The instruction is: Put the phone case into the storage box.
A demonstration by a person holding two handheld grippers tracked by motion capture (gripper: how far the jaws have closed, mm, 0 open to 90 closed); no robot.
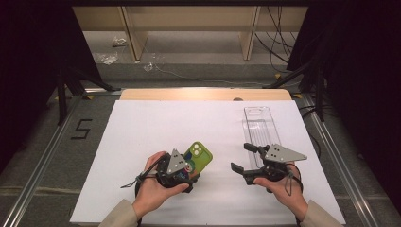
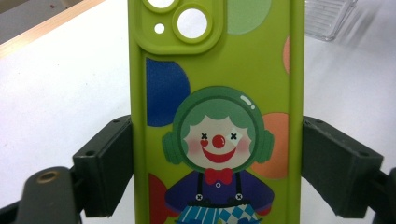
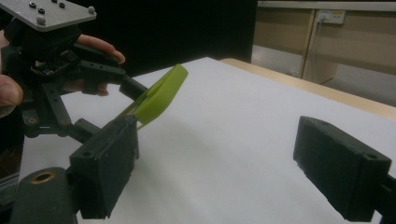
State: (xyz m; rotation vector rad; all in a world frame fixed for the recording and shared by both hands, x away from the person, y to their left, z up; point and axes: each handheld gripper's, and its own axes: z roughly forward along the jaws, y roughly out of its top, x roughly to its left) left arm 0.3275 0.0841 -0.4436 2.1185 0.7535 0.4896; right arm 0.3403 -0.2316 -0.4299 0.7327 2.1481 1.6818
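A lime-green phone case (image 2: 217, 70) with a clown picture and camera cut-outs sits between the jaws of my left gripper (image 2: 217, 158). Both pads press on its long edges. From above, the case (image 1: 201, 156) juts up and to the right out of the left gripper (image 1: 189, 166), tilted above the white sheet. My right gripper (image 1: 241, 157) is held to the right of it, jaws apart with nothing between them. In the right gripper view its jaws (image 3: 224, 172) frame bare white surface, and the green case (image 3: 159, 95) shows edge-on farther off.
A clear plastic tray (image 1: 260, 124) lies on the white sheet (image 1: 156, 123) just beyond the right gripper, also seen as clear plastic (image 2: 329, 16). The sheet covers a wooden table (image 1: 203, 94). Dark stands and cables flank the far corners.
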